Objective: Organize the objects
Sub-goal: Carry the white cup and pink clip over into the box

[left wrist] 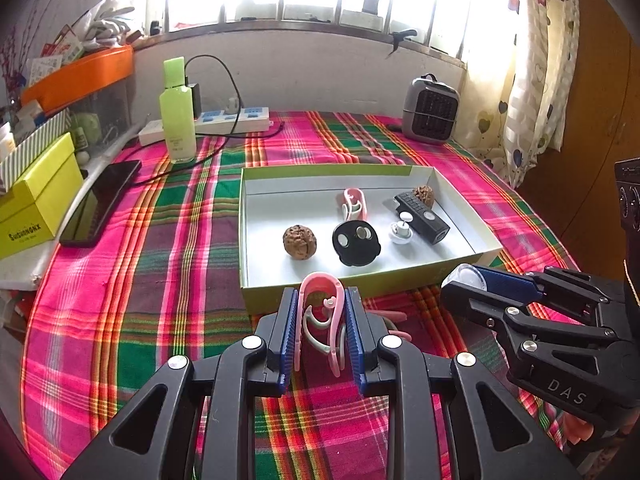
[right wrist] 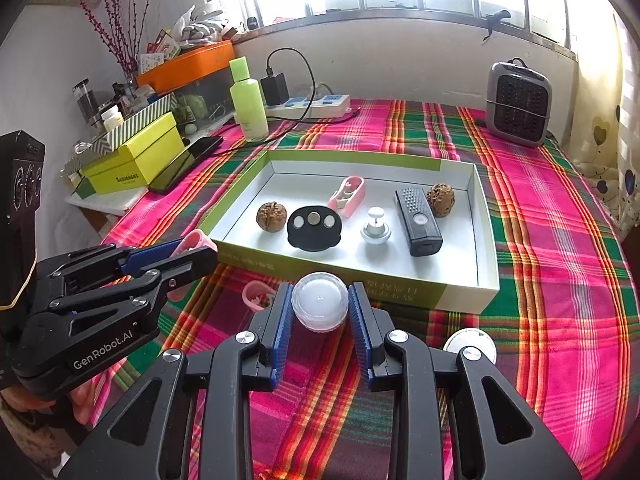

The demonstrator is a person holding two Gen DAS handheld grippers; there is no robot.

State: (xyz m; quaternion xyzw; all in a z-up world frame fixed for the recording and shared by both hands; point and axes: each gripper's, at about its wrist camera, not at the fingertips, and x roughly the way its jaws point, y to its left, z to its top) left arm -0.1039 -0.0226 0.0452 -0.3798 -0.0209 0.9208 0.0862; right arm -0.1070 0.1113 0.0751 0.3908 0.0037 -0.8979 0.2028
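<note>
Because both loads are carried at once, each hand-held gripper hangs just short of the near wall of the open box [right wrist: 460, 300], above the plaid-covered counter [right wrist: 560, 240]. Left hand-held gripper [left wrist: 322, 320]: clenched on a pink clip [left wrist: 320, 312], pads pressing its two flat sides so the loop stands upright and clear of the fingers. Right hand-held gripper [right wrist: 320, 308]: grasping a round white jar [right wrist: 319, 306] across its widest part, which explains the slightly wider jaw gap. Inside the box lie two walnuts [right wrist: 272, 217], a black disc with three round insets [right wrist: 314, 227], a second pink clip [right wrist: 348, 196], a small white knobbed piece [right wrist: 376, 230] and a black remote-like device [right wrist: 418, 222], spread apart, probably so free floor remains for further items. Another white lid-like piece [right wrist: 470, 342] and a pink item [right wrist: 256, 296] remain on the cloth outside, apparently awaiting collection.
</note>
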